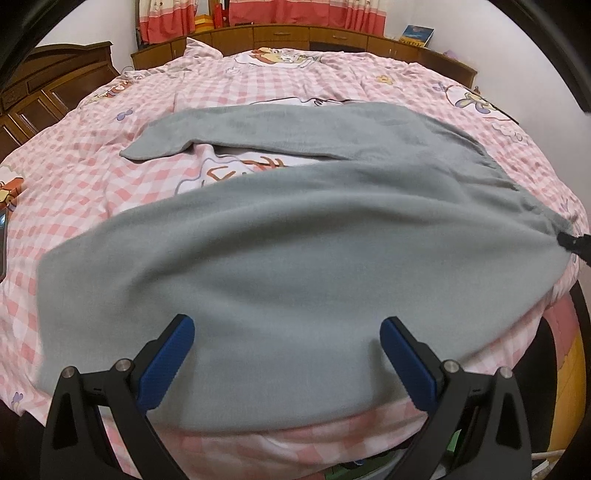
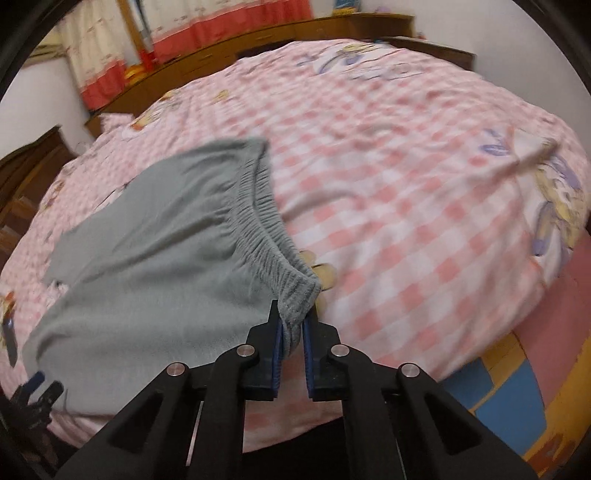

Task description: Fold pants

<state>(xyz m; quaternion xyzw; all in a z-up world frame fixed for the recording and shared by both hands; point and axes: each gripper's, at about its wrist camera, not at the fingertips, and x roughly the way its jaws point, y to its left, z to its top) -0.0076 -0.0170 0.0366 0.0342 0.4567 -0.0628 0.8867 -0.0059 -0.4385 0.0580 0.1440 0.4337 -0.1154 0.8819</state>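
Note:
Grey pants (image 1: 280, 251) lie spread across a pink checked bed cover (image 1: 92, 177), one leg stretching to the far left, the other nearer me. My left gripper (image 1: 286, 343) hovers open over the near leg's lower edge, blue pads (image 1: 170, 358) wide apart with only cloth below them. In the right wrist view the elastic waistband (image 2: 258, 221) runs up from my right gripper (image 2: 293, 325), which is shut on the waistband's near corner; grey cloth bunches between the pads. The right gripper's tip (image 1: 574, 243) shows at the far right of the left wrist view, at the waist corner.
Wooden cabinets (image 1: 280, 35) and red-trimmed curtains (image 1: 295, 11) line the far wall. A dark wooden headboard (image 1: 40, 96) stands at the left. A dark flat object (image 1: 3, 243) lies on the cover at the left edge. The bed's side panel (image 2: 517, 387) drops off at the right.

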